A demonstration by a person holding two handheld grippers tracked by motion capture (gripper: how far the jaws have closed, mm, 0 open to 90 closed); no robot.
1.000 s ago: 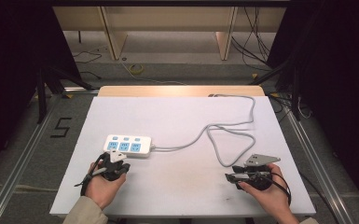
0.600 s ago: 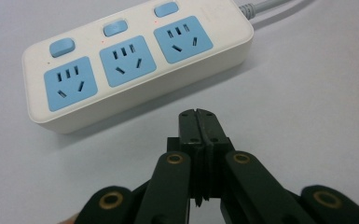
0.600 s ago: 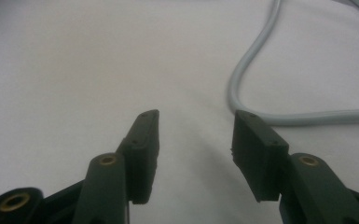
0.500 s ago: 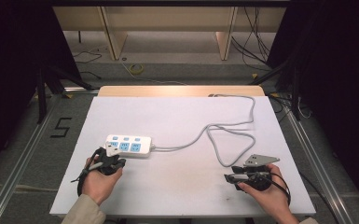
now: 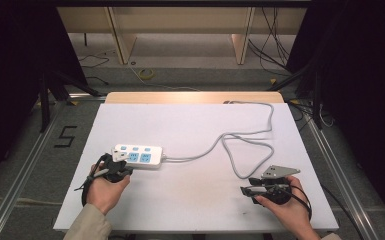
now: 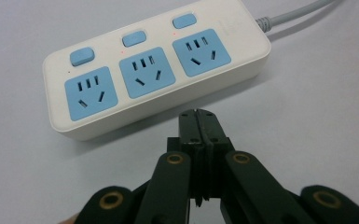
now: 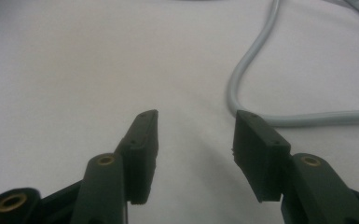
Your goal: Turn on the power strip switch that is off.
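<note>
A white power strip (image 5: 138,156) with three blue sockets and three blue switches lies at the left of the white table (image 5: 190,125); the left gripper view shows the strip (image 6: 156,70) close up. My left gripper (image 5: 118,160) is shut with nothing in it, its tips (image 6: 198,116) just short of the strip's near side. A grey cable (image 5: 240,145) runs from the strip and loops toward the back right. My right gripper (image 5: 246,190) rests at the front right, open and empty (image 7: 193,135), with the cable (image 7: 247,74) lying just beyond its right jaw.
The table has a wooden strip (image 5: 195,97) along its far edge. Metal rails (image 5: 25,170) run along both sides on the floor. A "5" mark (image 5: 66,136) is on the floor at left. Shelving legs and loose wires (image 5: 145,74) lie beyond the table.
My left gripper has moved forward toward the power strip, ending with its tips at the strip's near side. The right gripper has stayed in place.
</note>
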